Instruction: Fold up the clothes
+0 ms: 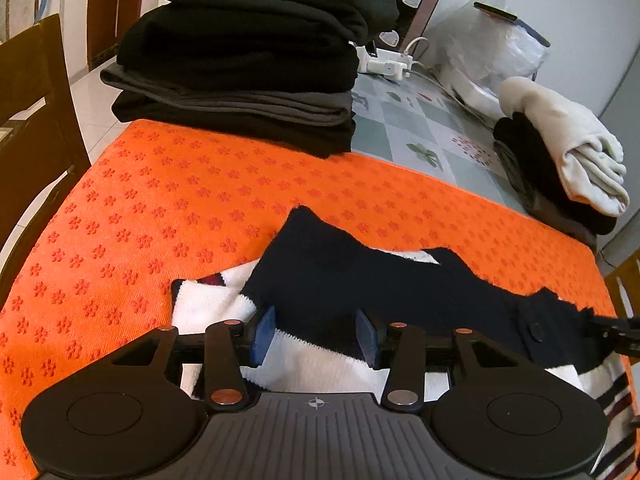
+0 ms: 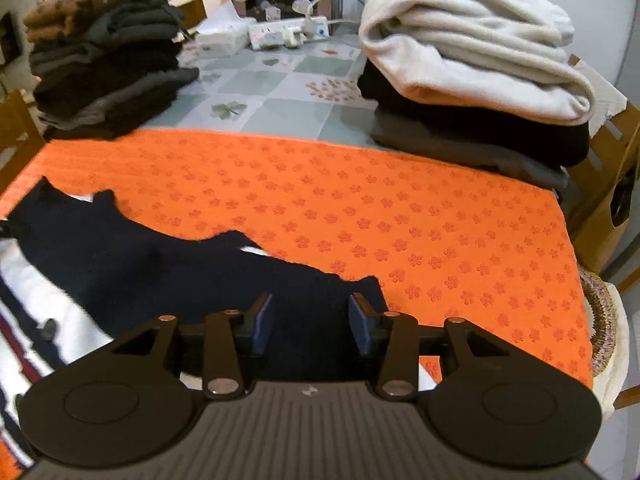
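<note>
A navy and white knitted garment with thin dark-red stripes [image 1: 360, 280] lies flat on the near part of an orange cloth printed with small flowers [image 1: 180, 208], which covers the front of the surface; beyond the cloth the surface shows a grey-green checked covering with leaf motifs [image 1: 404, 120]. The left tool [image 1: 316, 336] sits low over the garment's white-edged navy part, its blue-padded fingers [image 1: 264, 334] spread apart and released, with fabric lying between them but not pinched. The right tool [image 2: 310, 324] is over the navy end of the same garment [image 2: 180, 264], near its right edge, and its blue-padded fingers [image 2: 362, 330] are likewise apart, gripping nothing. At the far left of the surface stands a tall stack of folded black and grey clothes [image 1: 248, 56], its bottom edge resting on the orange cloth. At the far right a cream fleece garment [image 2: 472, 48] is folded on top of a smaller pile of dark folded clothes [image 2: 480, 136]. Behind, a white power strip with plugs [image 2: 288, 32] lies on the checked covering, and a brown wooden chair [image 1: 36, 120] stands beside the surface at left.
</note>
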`<state>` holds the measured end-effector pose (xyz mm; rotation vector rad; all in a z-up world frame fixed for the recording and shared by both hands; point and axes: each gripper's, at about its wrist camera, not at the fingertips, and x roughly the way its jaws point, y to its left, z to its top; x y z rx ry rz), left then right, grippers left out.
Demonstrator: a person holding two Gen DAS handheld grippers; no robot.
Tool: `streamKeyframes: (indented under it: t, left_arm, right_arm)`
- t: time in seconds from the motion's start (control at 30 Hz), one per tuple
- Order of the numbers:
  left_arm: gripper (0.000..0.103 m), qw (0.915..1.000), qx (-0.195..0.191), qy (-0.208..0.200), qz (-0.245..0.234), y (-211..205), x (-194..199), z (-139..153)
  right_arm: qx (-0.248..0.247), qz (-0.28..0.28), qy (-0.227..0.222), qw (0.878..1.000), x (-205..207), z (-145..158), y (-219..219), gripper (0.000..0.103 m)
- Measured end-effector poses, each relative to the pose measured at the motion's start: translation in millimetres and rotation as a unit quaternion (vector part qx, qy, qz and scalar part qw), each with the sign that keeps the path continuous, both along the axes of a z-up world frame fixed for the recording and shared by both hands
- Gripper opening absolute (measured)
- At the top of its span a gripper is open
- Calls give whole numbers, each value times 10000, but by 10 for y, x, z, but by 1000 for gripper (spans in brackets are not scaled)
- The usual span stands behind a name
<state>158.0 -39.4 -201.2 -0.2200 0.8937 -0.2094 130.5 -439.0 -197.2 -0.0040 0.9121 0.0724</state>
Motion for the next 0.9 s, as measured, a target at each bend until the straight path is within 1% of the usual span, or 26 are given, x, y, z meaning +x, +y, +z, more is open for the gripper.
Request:
streamKeyframes:
  t: [0.03, 0.07, 0.2, 0.23, 0.3, 0.33, 0.37, 0.4, 0.47, 0.5, 0.57, 0.6, 0.63, 0.67, 0.7, 0.77, 0.83, 0.9]
  left_arm:
    - [47, 10000, -3, -7, 3, 4, -4, -4]
    - [47, 10000, -10, -16, 9, 9, -8, -7]
    - [46, 9999, -83, -53, 57, 33, -13, -26]
    - [46, 9999, -91, -56, 69, 34, -8, -27]
    - [46, 9999, -124, -31, 94, 34, 4, -18]
    - [46, 9998, -164, -50, 105, 38, 3, 3]
    - [47, 9996, -228, -111, 114, 47, -7, 39]
    - [48, 9994, -292, -172, 122, 56, -16, 76]
    - [52, 9988, -352, -308, 145, 73, -28, 121]
    - [53, 9985, -370, -378, 157, 82, -33, 138]
    - [53, 9989, -266, -369, 126, 75, -14, 110]
    - [51, 9992, -188, -337, 100, 68, 0, 84]
    - [50, 9994, -110, -305, 74, 60, 15, 58]
    - [50, 9996, -33, -273, 48, 53, 30, 33]
    - [50, 9997, 45, -241, 22, 45, 44, 7]
    - [50, 9996, 183, -216, -66, 10, 59, 2]
    - [51, 9996, 202, -193, -104, 4, 63, 15]
    - [52, 9997, 129, -213, -84, 29, 25, 78]
  right_arm:
    - [8, -65, -4, 10000, -1, -5, -18, 6]
    - [15, -130, -9, 9999, -3, -10, -35, 5]
    - [-124, -420, -322, 9985, -56, 158, -135, 5]
    - [-131, -459, -333, 9983, -52, 160, -171, 5]
    - [-124, -395, -197, 9989, -26, 63, -208, 6]
    - [-120, -348, -115, 9993, -12, 8, -222, 9]
    - [-114, -331, -105, 9993, -19, -13, -224, 14]
    - [-74, -336, -182, 9992, -54, 16, -220, 18]
    - [42, -361, -390, 9986, -151, 109, -217, 35]
    - [80, -391, -480, 9980, -206, 150, -212, 37]
    - [128, -389, -538, 9977, -301, 170, -182, 37]
    - [150, -380, -555, 9976, -348, 173, -165, 36]
    - [123, -412, -550, 9976, -385, 149, -154, 34]
    - [64, -470, -530, 9975, -415, 108, -146, 28]
    - [6, -558, -500, 9972, -441, 62, -153, 25]
    - [-6, -655, -491, 9966, -516, 77, -184, 23]
    - [7, -724, -497, 9961, -597, 120, -215, 23]
    - [20, -793, -504, 9956, -678, 164, -246, 23]
